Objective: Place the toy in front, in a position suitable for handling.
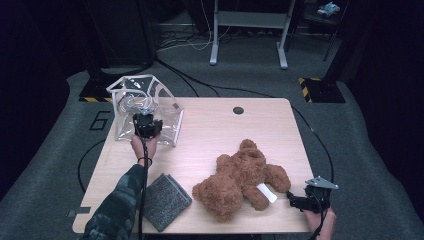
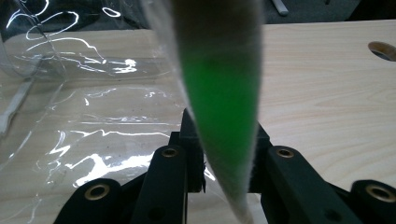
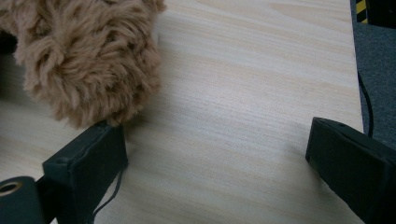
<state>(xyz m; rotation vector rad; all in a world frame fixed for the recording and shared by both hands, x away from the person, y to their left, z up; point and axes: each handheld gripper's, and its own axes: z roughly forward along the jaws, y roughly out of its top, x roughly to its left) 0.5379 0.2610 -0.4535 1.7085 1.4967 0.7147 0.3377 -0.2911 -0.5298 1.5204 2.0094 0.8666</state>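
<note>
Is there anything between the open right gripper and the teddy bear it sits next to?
Nothing visible. The right gripper rests on the table with the teddy bear directly beside its jaws; bare wood lies between them.

You're working in a lab or test room: beyond your left gripper, past the worktop, lie grey carpet, loose cables, hazard-striped floor markers and a metal stand.
</note>
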